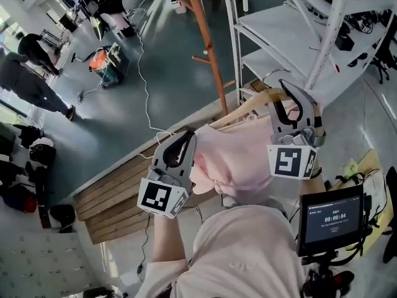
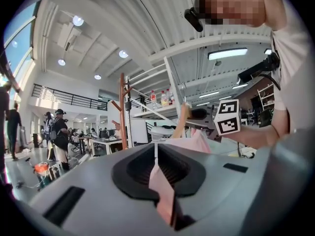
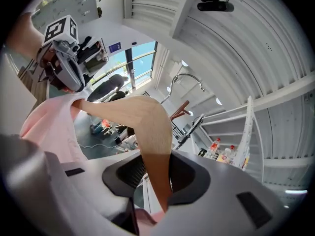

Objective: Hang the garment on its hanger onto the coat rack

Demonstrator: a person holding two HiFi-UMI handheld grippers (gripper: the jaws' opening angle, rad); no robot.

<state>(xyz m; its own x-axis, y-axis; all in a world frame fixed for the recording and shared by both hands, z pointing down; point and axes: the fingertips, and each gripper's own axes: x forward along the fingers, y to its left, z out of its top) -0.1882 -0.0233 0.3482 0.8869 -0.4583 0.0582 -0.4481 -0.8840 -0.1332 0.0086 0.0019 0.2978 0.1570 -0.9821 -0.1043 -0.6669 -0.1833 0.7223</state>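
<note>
Beside shelving, right gripper clamps wooden hanger

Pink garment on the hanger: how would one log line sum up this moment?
left tool: shut on pink garment | right tool: shut on wooden hanger | coat rack: ahead, garment not yet hung

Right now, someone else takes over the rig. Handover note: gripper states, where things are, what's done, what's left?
Left gripper: shut on a fold of the pink garment.
Right gripper: shut on the wooden hanger.
Done: garment is on the hanger, held up between both grippers.
Coat rack stands ahead, apart from the hanger; hanger is not on it yet.
Left: bring it over, set the hook on a peg, release both.
</note>
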